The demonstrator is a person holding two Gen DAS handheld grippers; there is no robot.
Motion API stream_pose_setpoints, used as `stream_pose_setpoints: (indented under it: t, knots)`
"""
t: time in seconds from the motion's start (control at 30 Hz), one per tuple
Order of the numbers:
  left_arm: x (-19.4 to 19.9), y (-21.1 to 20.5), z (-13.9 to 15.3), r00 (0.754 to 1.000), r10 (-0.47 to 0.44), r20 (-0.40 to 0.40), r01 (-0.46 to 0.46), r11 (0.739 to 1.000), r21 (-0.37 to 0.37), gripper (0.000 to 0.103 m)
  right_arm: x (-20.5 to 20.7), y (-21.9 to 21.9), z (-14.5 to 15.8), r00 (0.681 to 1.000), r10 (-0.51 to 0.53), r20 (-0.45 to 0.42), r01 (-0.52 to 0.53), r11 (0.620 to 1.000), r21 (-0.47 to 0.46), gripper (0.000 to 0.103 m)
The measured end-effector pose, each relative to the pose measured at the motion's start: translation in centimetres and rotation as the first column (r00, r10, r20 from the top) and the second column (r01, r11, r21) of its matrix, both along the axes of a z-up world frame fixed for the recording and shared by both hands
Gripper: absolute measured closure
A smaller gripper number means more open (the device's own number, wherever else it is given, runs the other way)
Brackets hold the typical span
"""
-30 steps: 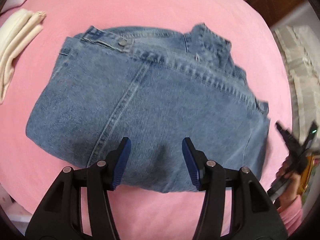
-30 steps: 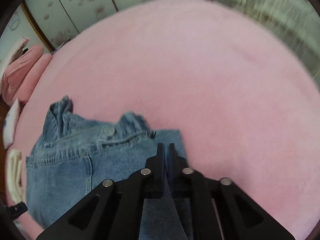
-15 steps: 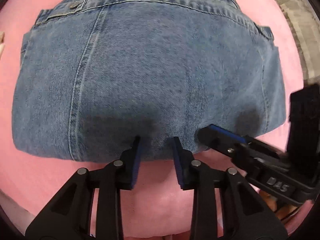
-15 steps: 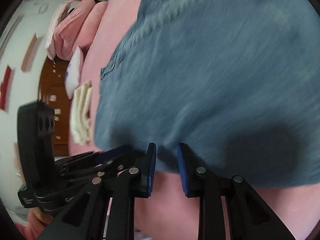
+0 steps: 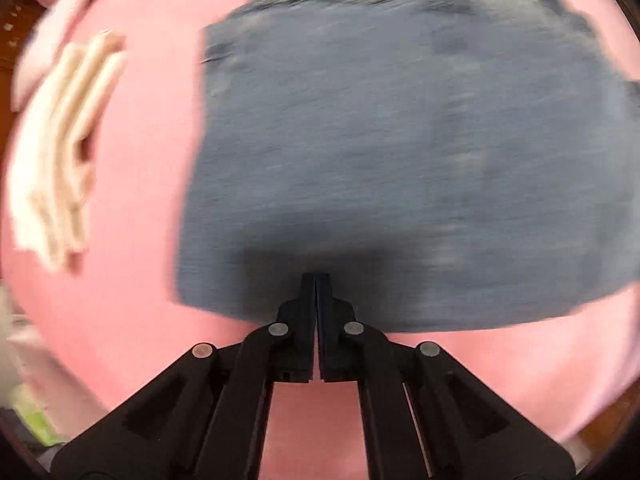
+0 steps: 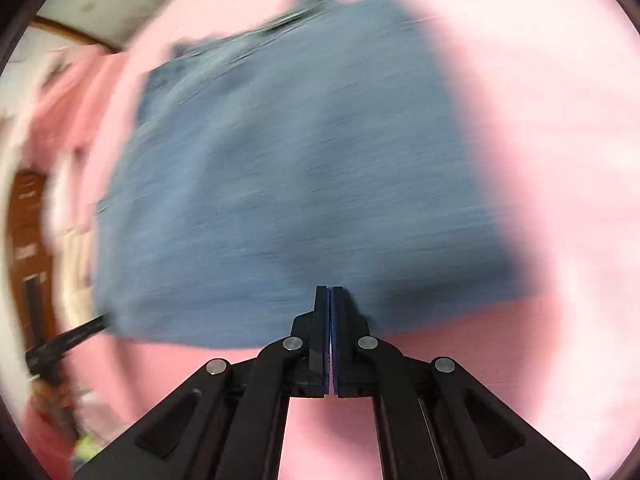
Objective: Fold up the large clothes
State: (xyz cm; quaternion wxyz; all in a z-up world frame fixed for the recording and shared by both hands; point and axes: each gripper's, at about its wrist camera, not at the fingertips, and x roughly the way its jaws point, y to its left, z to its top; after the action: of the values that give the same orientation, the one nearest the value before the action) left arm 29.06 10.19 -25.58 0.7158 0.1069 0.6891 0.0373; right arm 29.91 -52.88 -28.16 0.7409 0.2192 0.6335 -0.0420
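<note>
The folded blue jeans (image 5: pixel 400 152) lie on the pink bed cover (image 5: pixel 152 160); the view is motion-blurred. My left gripper (image 5: pixel 316 278) is shut, its tips over the jeans' near edge; whether cloth is pinched I cannot tell. In the right wrist view the jeans (image 6: pixel 300 184) fill the middle. My right gripper (image 6: pixel 330 290) is shut over the near edge, grip on cloth unclear. The left gripper shows at the lower left of that view (image 6: pixel 64 344).
A folded cream garment (image 5: pixel 64 152) lies on the bed to the left of the jeans. Pink pillows (image 6: pixel 68 112) and a wooden door (image 6: pixel 28 240) are at the far left. The pink bed cover (image 6: pixel 560 160) stretches to the right.
Both grippers went from slightly open at the jeans' near edge to shut. Both cameras have swung, and the views are now blurred by motion.
</note>
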Motion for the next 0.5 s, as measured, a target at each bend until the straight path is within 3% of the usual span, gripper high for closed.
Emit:
stream_pose_setpoints:
  t: [0.1, 0.2, 0.27, 0.3, 0.37, 0.43, 0.5]
  knots:
    - [-0.1, 2.5, 0.5, 0.996, 0.083, 0.011, -0.082, 0.993, -0.085, 0.102, -1.1, -2.9, 1.0, 0.999, -0.045, 0.002, 0.045, 0.998, -0.053, 0.103]
    - [-0.9, 1.0, 2.7, 0.997, 0.013, 0.081, -0.002, 0.991, -0.133, 0.102, -1.1, -1.1, 3.2, 0.997, -0.037, 0.069, 0.047, 0.990, -0.137, 0.103]
    - [-1.6, -0.8, 4.0, 0.994, -0.044, 0.104, 0.067, 0.971, -0.228, 0.102, -0.8, 2.4, 4.7, 0.984, -0.003, 0.179, 0.003, 1.000, 0.002, 0.103]
    - [-2.0, -2.3, 4.5, 0.992, -0.079, 0.102, 0.107, 0.949, -0.298, 0.102, -0.8, 3.9, 5.0, 0.978, 0.005, 0.207, -0.022, 0.997, 0.077, 0.103]
    - [-2.3, -5.0, 4.2, 0.986, -0.150, 0.073, 0.167, 0.917, -0.363, 0.102, -0.3, 8.5, 4.1, 0.975, 0.073, 0.209, -0.125, 0.960, 0.249, 0.103]
    - [-2.5, -7.7, 3.5, 0.970, -0.235, 0.068, 0.244, 0.905, -0.348, 0.102, 0.7, 13.4, 2.7, 0.960, 0.190, 0.206, -0.247, 0.922, 0.298, 0.103]
    - [-1.7, -9.1, 3.0, 0.958, -0.274, 0.085, 0.286, 0.891, -0.351, 0.102, 1.0, 16.8, 1.7, 0.925, 0.304, 0.226, -0.357, 0.900, 0.251, 0.103]
